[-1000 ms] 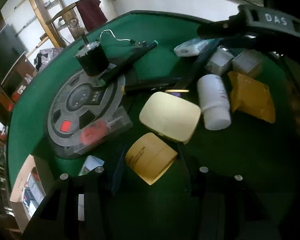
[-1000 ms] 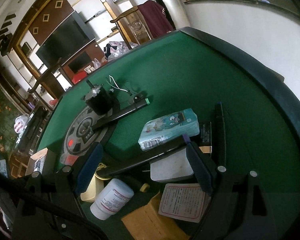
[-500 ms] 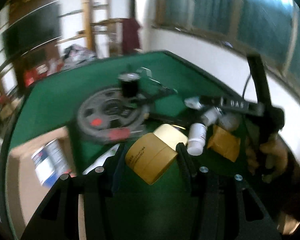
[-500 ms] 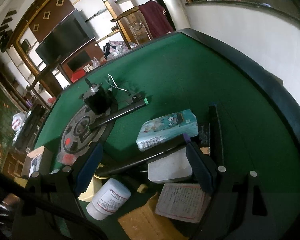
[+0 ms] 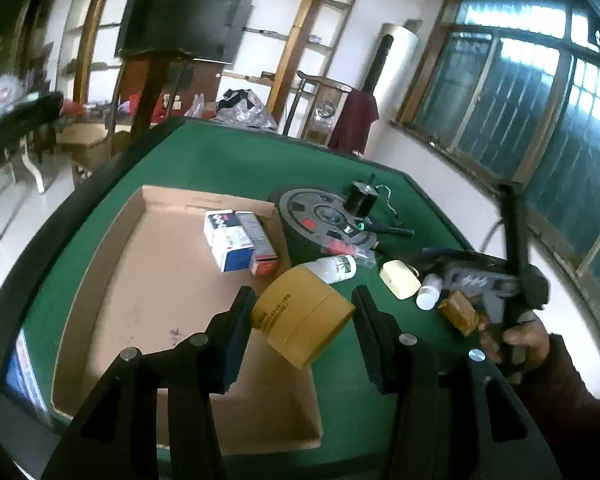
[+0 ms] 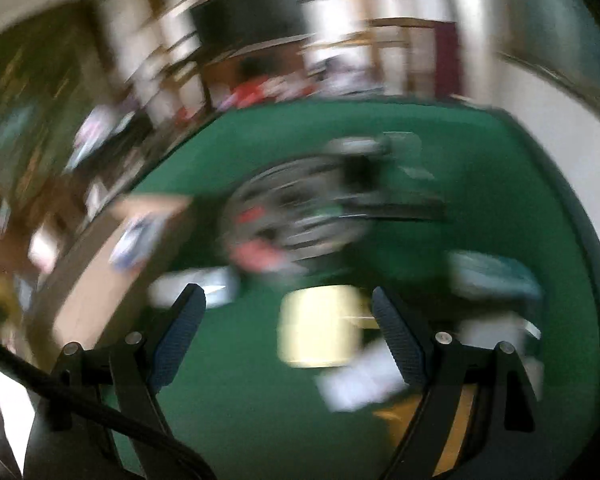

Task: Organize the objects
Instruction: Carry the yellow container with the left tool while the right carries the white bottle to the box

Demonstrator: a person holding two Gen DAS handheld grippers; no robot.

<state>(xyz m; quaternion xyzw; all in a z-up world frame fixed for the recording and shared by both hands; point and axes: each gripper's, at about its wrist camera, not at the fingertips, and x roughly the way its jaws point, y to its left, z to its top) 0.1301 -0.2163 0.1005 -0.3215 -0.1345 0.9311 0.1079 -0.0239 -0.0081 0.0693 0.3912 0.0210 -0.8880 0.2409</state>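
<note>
My left gripper [image 5: 302, 316] is shut on a round yellow-brown tin [image 5: 302, 316] and holds it in the air over the right edge of an open cardboard box [image 5: 112, 264]. A white and blue carton [image 5: 238, 244] lies in the box. My right gripper [image 6: 288, 332] is open and empty above the green table; its view is badly blurred. A pale yellow case [image 6: 320, 324] lies under it, between the fingers. The right gripper also shows at the right of the left wrist view [image 5: 488, 280], in a person's hand.
On the green table [image 5: 228, 160] lie a grey weight plate [image 5: 324, 216] with a black cylinder [image 5: 362, 198], a white bottle [image 5: 336, 268], a pale yellow case [image 5: 398, 284], a small white bottle [image 5: 428, 296] and a brown packet [image 5: 460, 314].
My left gripper lifted the tin and swung left, from above the clutter to over the cardboard box. My right gripper moved fast to the left and now blurs above the pale yellow case.
</note>
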